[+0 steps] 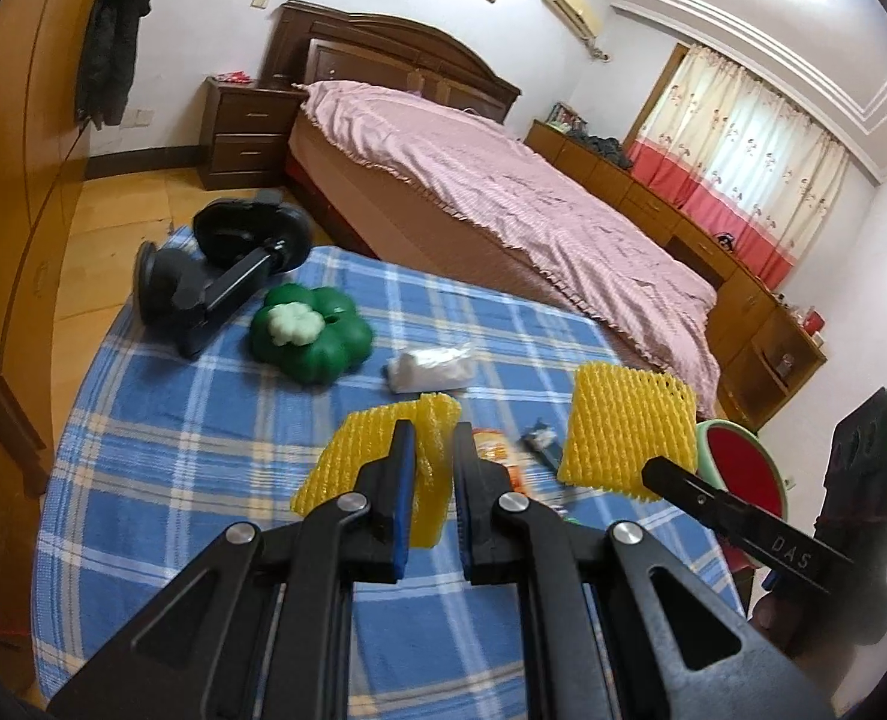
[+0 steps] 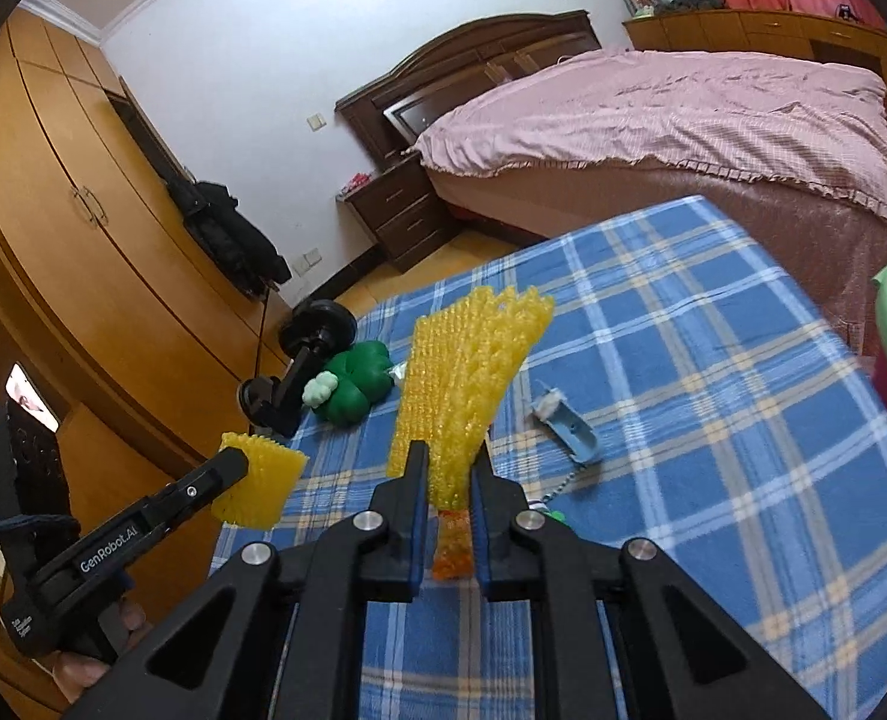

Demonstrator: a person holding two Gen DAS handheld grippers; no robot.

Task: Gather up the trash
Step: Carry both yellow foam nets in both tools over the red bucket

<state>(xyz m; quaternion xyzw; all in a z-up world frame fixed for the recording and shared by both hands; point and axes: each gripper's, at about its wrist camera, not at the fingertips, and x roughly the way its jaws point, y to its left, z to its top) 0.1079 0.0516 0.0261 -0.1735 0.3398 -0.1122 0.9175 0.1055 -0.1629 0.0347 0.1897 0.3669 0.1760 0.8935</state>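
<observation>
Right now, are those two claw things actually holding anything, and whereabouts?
Yes. The left gripper pinches one yellow foam net near its middle fold; the right gripper clamps another yellow foam net by its narrow lower end.

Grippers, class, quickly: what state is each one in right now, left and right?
Left gripper: shut on a yellow foam net, lifted off the table.
Right gripper: shut on another yellow foam net, also lifted.

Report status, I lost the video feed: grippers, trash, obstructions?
Left gripper and right gripper each shut on a yellow foam net. Wrappers remain on tablecloth. Nothing blocking.
</observation>
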